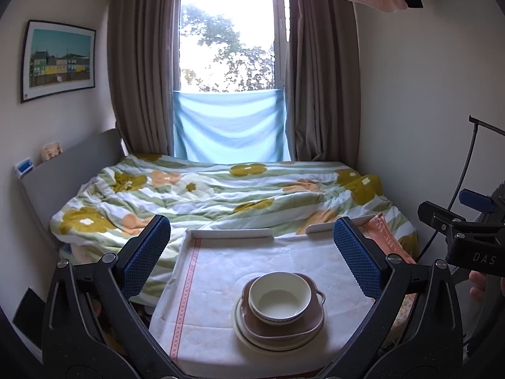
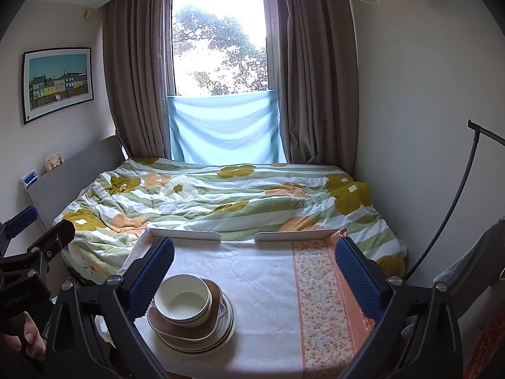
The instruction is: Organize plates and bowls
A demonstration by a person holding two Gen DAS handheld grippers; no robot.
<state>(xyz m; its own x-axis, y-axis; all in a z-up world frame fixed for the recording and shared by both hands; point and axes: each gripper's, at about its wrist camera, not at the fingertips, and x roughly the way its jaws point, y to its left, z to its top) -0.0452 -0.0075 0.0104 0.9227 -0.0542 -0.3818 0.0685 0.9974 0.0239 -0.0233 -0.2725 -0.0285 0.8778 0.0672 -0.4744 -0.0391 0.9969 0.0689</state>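
A cream bowl point(image 1: 279, 297) sits upright atop a brown dish point(image 1: 284, 325) and stacked plates point(image 1: 249, 336).

Bowl point(image 1: 279, 297): on top of the square dish point(image 1: 284, 322), which sits on the round plates point(image 1: 252, 336).
Stack: on the table point(image 1: 221, 271), near its front edge.
Bed point(image 1: 221, 195): behind the table.
Window point(image 1: 227, 38): behind the bed.
Framed picture point(image 1: 58, 60): on the left wall.

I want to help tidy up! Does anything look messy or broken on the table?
Nothing is broken or spilled. The white bowl sits in the brown square dish atop the round plates, a neat stack.
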